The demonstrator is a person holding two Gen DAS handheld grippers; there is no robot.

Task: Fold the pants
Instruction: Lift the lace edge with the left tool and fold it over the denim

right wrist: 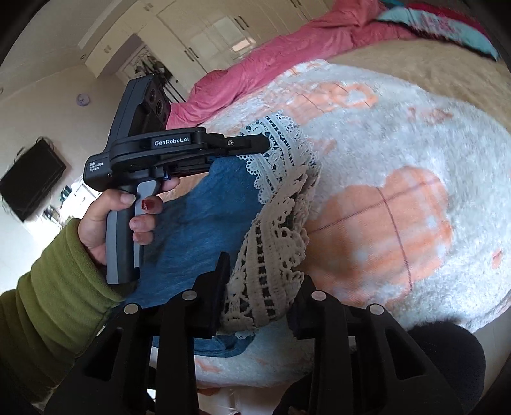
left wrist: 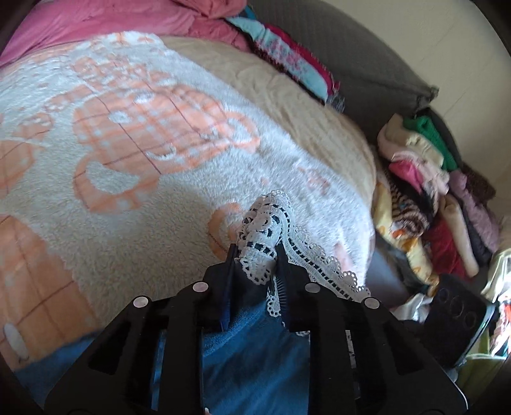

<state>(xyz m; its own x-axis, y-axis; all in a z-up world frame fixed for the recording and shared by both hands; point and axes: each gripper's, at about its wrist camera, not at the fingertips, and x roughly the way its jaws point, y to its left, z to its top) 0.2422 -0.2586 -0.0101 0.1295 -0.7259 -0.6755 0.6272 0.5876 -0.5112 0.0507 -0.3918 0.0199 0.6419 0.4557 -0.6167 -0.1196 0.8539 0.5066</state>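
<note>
The pants are blue denim (left wrist: 255,351) with a white lace hem (left wrist: 271,223). My left gripper (left wrist: 255,252) is shut on the lace hem and holds it above the bed. In the right wrist view the left gripper (right wrist: 265,143) pinches the upper lace edge (right wrist: 278,153), and the denim (right wrist: 204,217) hangs below it. My right gripper (right wrist: 262,284) is shut on another part of the lace hem (right wrist: 271,255). The two held hems lie close together over the fluffy white and orange blanket (right wrist: 399,191).
The bed holds a pink duvet (left wrist: 95,19) at its far end and a beige sheet (left wrist: 287,95). A pile of folded clothes (left wrist: 431,191) lies beside the bed on the right. A wardrobe (right wrist: 207,32) and a wall TV (right wrist: 32,178) stand behind.
</note>
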